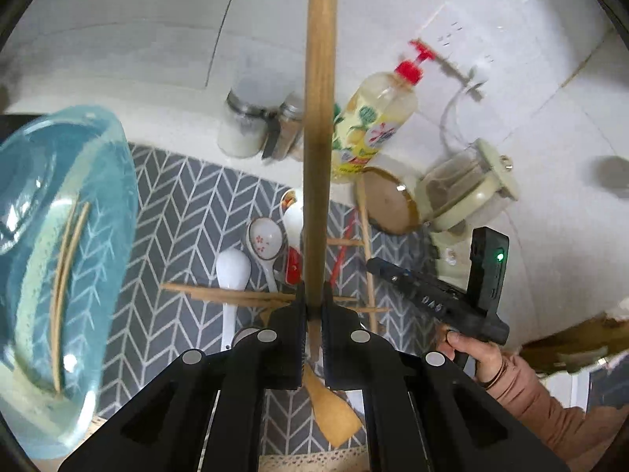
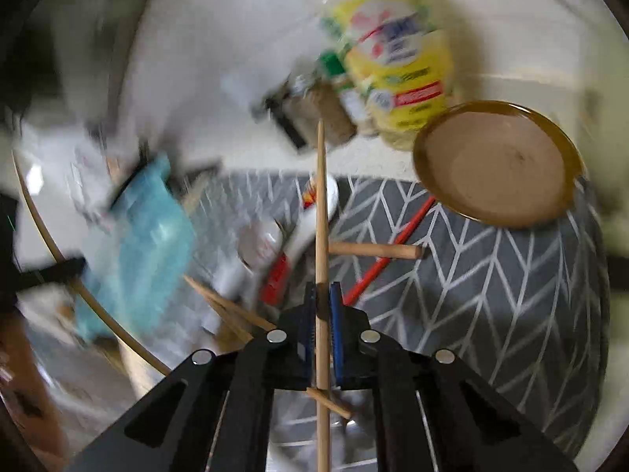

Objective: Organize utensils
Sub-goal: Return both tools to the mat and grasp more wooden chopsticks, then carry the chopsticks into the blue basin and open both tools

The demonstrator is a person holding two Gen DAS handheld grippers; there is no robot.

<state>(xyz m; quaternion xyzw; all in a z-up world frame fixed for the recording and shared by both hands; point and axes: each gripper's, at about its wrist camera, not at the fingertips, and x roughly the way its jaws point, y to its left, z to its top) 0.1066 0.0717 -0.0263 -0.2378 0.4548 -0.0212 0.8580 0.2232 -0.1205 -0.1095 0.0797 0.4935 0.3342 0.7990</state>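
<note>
My left gripper (image 1: 313, 299) is shut on a wooden spatula (image 1: 319, 118); its handle points away and its blade (image 1: 332, 413) hangs below the fingers. A blue glass bowl (image 1: 59, 267) holding two chopsticks is close on the left. White ceramic spoons (image 1: 234, 271) and wooden chopsticks (image 1: 236, 295) lie on the grey chevron mat (image 1: 188, 204). My right gripper (image 2: 323, 295) is shut on a single wooden chopstick (image 2: 321, 204), held above the mat (image 2: 491, 295). It also shows in the left wrist view (image 1: 428, 295). Red chopsticks (image 2: 393, 247) and a short wooden stick (image 2: 373, 251) lie below.
A brown plate (image 2: 499, 165) sits at the mat's far right. A yellow dish soap bottle (image 1: 373, 126), two spice jars (image 1: 255, 126) and a glass jar (image 1: 464, 192) stand along the white tiled wall. The right wrist view is motion-blurred.
</note>
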